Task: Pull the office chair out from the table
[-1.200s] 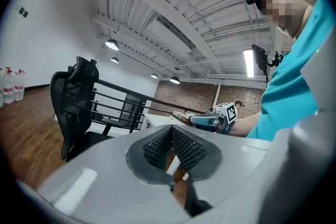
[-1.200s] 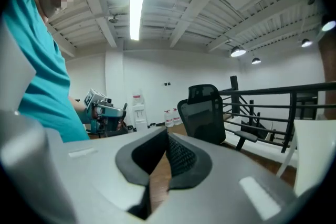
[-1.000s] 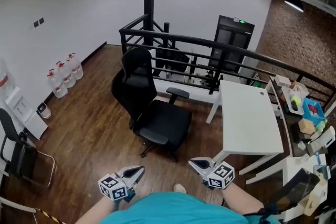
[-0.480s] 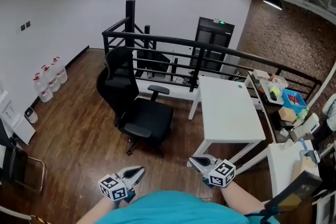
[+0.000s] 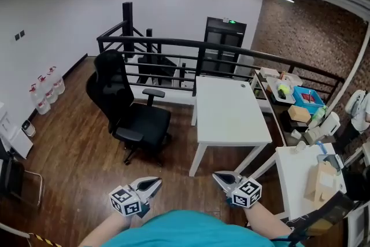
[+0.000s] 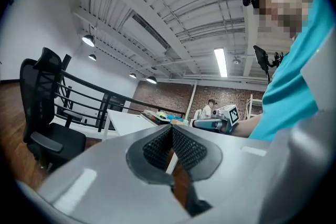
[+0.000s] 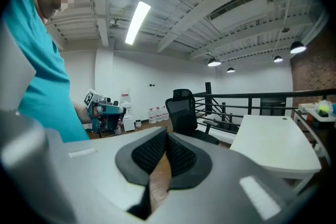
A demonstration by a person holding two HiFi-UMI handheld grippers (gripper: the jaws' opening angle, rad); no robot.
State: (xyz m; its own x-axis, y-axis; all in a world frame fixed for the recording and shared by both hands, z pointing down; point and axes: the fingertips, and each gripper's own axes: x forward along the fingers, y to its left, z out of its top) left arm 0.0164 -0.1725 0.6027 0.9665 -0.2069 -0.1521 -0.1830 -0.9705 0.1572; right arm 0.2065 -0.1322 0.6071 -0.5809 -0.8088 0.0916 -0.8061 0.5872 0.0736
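**Chair** [image 5: 130, 110]: black office type with a high back, armrests and a wheeled base. It stands on the wood floor [image 5: 75, 147] left of the table and clear of it, with open floor between the two. The back is upright, so the long axis is vertical. The back sits at the far left, and the seat front points right and toward the viewer, roughly at the table's near end.

**Table** [image 5: 231, 118]: white and rectangular. Its long axis runs from the viewer away to the railing.

**Railing** [image 5: 173, 46]: black, behind both chair and table.

**Bottles** [image 5: 43, 89]: several in a row by the left wall.

**Left gripper** [image 5: 155, 183]: low in the head view, well apart from the chair. The jaws are closed together with nothing between them.

**Right gripper** [image 5: 219, 178]: low in the head view, near the table's front leg but not touching it. The jaws are closed together and empty.
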